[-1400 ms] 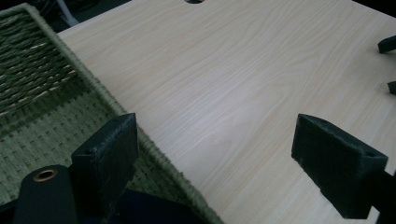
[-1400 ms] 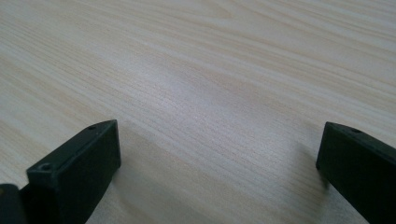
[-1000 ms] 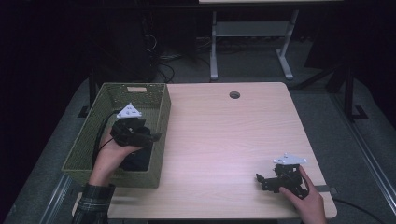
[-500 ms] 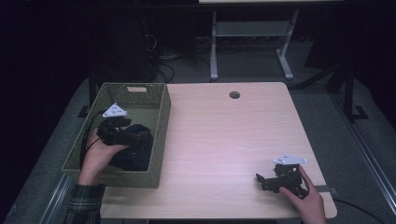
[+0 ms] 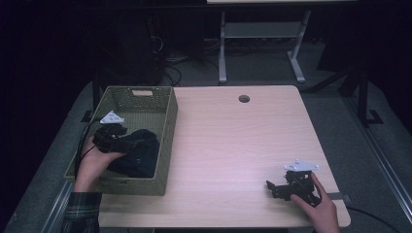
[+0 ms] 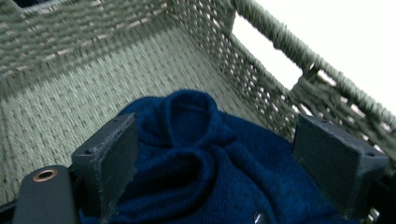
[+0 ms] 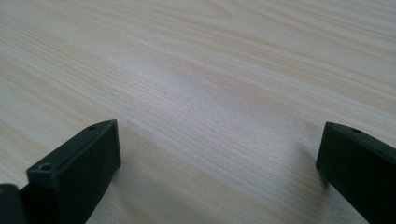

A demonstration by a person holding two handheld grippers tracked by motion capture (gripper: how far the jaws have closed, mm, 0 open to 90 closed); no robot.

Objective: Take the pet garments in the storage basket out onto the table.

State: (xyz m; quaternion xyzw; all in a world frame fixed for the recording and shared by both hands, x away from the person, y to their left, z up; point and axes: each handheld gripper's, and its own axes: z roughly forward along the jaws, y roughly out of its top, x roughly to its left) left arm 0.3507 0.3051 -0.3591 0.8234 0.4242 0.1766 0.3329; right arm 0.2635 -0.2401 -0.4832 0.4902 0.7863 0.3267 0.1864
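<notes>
Left claw (image 6: 210, 182) spread wide inside basket (image 5: 165, 131), jaws straddling crumpled blue sweater (image 6: 201, 154) — grasp seemingly at hand; next move likely needs jaws lowered, clenched on thick fold. Right claw (image 5: 282, 187) released, empty, resting on counter (image 5: 233, 141) — well apart.

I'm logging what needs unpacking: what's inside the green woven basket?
In the basket lies a crumpled dark blue knitted garment, with the open left gripper over it. The woven floor beyond the garment looks bare. Anything beneath the garment is covered and can't be seen.
</notes>
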